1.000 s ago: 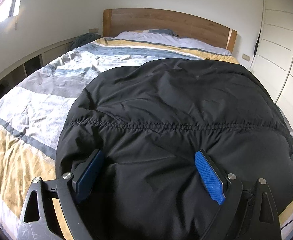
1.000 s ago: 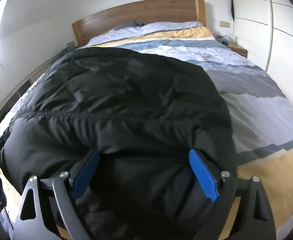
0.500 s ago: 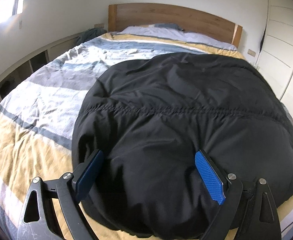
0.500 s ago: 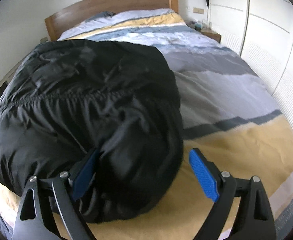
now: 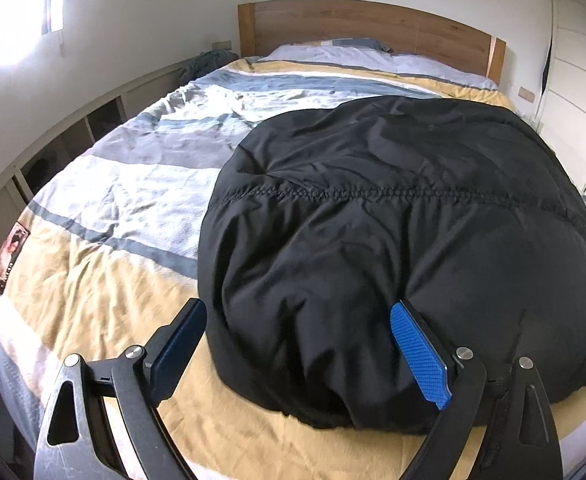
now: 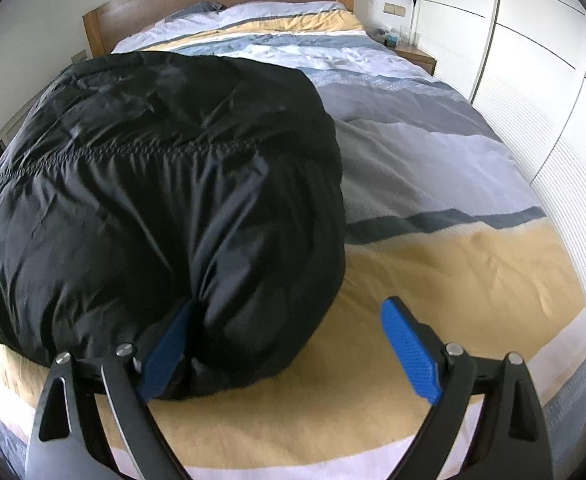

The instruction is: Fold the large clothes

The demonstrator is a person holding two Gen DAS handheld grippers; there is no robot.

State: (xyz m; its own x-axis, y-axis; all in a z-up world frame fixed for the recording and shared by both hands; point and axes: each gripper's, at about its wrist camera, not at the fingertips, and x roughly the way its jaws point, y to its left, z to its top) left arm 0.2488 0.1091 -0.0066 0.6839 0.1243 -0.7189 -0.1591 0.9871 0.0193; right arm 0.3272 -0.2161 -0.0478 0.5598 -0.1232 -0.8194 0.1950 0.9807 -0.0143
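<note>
In the left wrist view, my left tongs (image 5: 299,344) stand with fingers spread wide, clamped on nothing. The black padded coat (image 5: 393,232) lies in a puffed heap on the bed (image 5: 93,264), toward the foot edge and nearer the bed's right side. My right-hand blue pad (image 5: 419,364) rests against the coat's near fold; my left-hand pad (image 5: 179,344) stands clear over the yellow band of the duvet, just beside the coat's edge. A gathered seam (image 5: 373,194) runs across the coat from side to side. The wooden headboard (image 5: 373,28) closes the far edge of the bed, with white wardrobe doors (image 5: 577,72) to the right. In the right wrist view, my right tongs (image 6: 289,344) are likewise spread apart and grip nothing. The coat (image 6: 153,200) fills the left half of the bed. My left-hand pad (image 6: 165,354) presses into the coat's near corner; my right-hand pad (image 6: 411,350) hangs over bare yellow duvet, well apart from the coat. A bedside table (image 6: 417,56) stands by the bed's far right corner.
</note>
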